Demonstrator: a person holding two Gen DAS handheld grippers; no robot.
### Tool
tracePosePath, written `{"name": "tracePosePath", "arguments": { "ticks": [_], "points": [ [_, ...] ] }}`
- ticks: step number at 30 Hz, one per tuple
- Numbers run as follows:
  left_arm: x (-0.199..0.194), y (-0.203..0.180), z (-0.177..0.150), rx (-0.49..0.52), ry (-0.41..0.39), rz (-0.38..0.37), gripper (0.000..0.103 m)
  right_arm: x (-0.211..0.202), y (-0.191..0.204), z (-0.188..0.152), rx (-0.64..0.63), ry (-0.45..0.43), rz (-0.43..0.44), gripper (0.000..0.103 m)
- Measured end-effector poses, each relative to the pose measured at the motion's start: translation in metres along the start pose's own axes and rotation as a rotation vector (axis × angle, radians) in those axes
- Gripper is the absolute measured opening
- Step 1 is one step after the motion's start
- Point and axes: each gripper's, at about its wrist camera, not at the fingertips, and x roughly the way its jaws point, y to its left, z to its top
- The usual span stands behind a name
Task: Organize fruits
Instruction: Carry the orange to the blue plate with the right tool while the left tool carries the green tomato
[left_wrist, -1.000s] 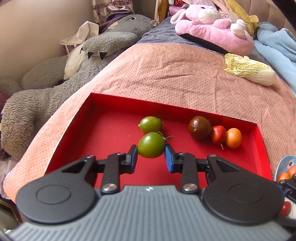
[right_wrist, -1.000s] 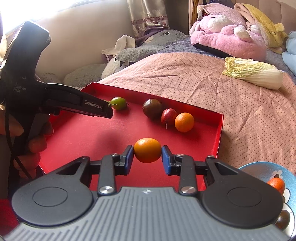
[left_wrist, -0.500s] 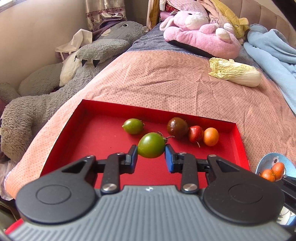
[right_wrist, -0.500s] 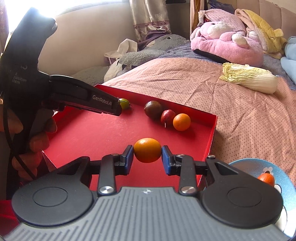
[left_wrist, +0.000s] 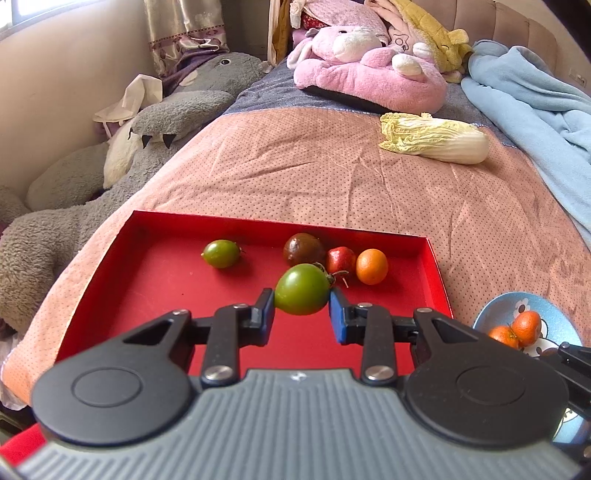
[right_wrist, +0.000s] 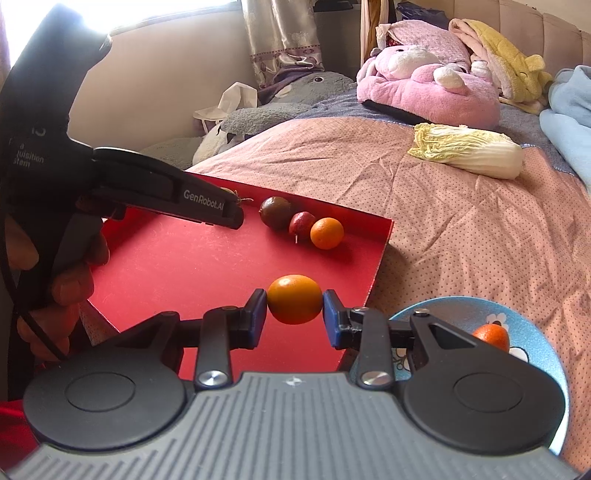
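Observation:
My left gripper (left_wrist: 302, 315) is shut on a green tomato (left_wrist: 302, 293) and holds it above the red tray (left_wrist: 155, 280). In the tray lie a second green tomato (left_wrist: 221, 253), a dark brown tomato (left_wrist: 303, 249), a small red fruit (left_wrist: 340, 259) and a small orange (left_wrist: 371, 266). My right gripper (right_wrist: 294, 318) is shut on an orange (right_wrist: 294, 299) over the tray's near right corner (right_wrist: 380, 254). A blue bowl (right_wrist: 532, 332) to the right holds an orange fruit (right_wrist: 491, 336); the left wrist view shows two (left_wrist: 515, 328) in it.
The tray rests on a pink dotted bedspread (left_wrist: 332, 184). A napa cabbage (left_wrist: 436, 142) lies farther back, with a pink plush (left_wrist: 369, 77), a grey plush (left_wrist: 110, 177) at the left and a blue blanket (left_wrist: 535, 122) at the right. A hand (right_wrist: 70, 280) holds the left gripper's handle.
Both grippers have pulled back and risen with their fruit still held. The tray's fruits look farther away and the blue bowl has come further into view.

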Motion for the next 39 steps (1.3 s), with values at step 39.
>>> {"name": "tracePosePath", "arguments": {
  "ticks": [39],
  "points": [
    [-0.017,-0.089,-0.034,0.197,-0.042,-0.187,0.035,-0.058,-0.107,-0.057,0.155,0.005,-0.224,0.039]
  ]
}}
